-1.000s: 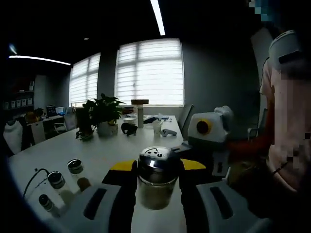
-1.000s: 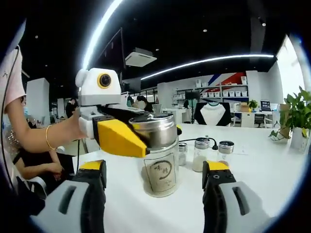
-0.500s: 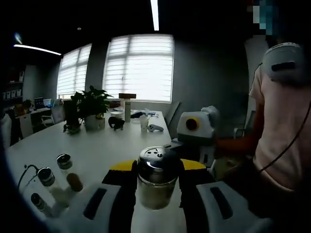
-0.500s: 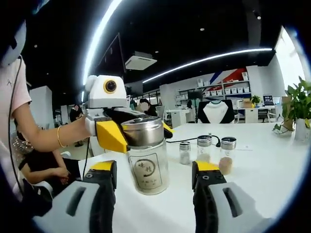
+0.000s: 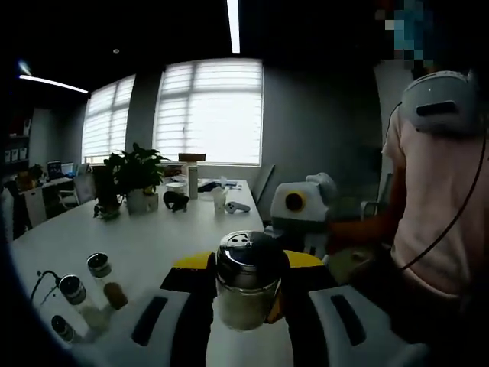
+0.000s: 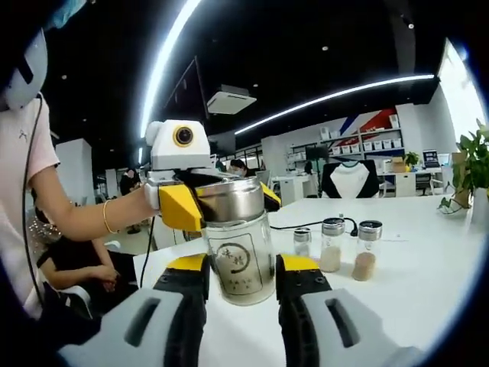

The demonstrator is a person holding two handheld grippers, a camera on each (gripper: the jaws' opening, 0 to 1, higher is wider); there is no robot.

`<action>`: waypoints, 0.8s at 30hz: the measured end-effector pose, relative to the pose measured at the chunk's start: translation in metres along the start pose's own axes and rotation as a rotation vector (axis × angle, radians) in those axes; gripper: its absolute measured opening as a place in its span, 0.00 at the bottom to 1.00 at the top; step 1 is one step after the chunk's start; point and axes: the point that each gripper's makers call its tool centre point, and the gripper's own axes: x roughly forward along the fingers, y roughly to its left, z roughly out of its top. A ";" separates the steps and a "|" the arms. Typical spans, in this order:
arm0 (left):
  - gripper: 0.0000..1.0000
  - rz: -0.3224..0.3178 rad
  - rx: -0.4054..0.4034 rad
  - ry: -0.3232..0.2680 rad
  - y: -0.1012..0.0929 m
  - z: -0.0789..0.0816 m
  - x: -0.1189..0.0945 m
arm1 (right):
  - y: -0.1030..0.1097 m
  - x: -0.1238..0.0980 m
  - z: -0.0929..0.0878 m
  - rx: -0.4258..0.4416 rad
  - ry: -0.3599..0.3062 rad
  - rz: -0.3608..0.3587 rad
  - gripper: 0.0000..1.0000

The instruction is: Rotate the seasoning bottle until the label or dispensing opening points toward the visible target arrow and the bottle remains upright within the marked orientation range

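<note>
You have one seasoning bottle at the centre of the right gripper view: a clear glass jar with pale contents, a rounded label with dark characters facing that camera, and a brushed-metal cap. In the left gripper view that cap sits at lower centre as a shiny dome pierced by several small holes. The bottle stands upright on the white table.

Your left gripper has its two yellow-tipped jaws closed narrowly on the cap, one on each side. In the right gripper view it reaches in from the left, a white housing with yellow jaw tips hugging the metal cap. Your right gripper has its two jaws, grey with yellow pads, drawn in to the glass body on both sides; whether the pads actually press the glass, you cannot tell.

Three small glass spice jars with metal lids stand in a row right of centre in the right gripper view, beside a black cable. One leafy potted plant stands at mid left in the left gripper view.
</note>
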 end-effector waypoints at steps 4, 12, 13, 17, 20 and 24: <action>0.35 0.009 -0.009 -0.009 0.002 0.001 0.000 | -0.002 -0.001 0.001 -0.023 -0.004 -0.020 0.31; 0.35 0.104 -0.034 -0.010 0.016 -0.002 0.007 | -0.018 0.001 -0.004 -0.011 0.021 -0.170 0.29; 0.35 0.116 -0.024 -0.015 0.017 0.000 0.009 | -0.020 0.000 -0.002 0.004 0.009 -0.193 0.29; 0.35 0.171 -0.033 -0.035 0.023 0.006 0.012 | -0.026 -0.001 0.004 0.004 -0.005 -0.248 0.29; 0.35 0.250 -0.048 -0.031 0.031 0.008 0.014 | -0.034 -0.003 0.005 -0.010 -0.008 -0.308 0.29; 0.33 0.352 -0.070 -0.019 0.036 0.008 0.015 | -0.041 -0.005 0.005 -0.031 -0.017 -0.368 0.29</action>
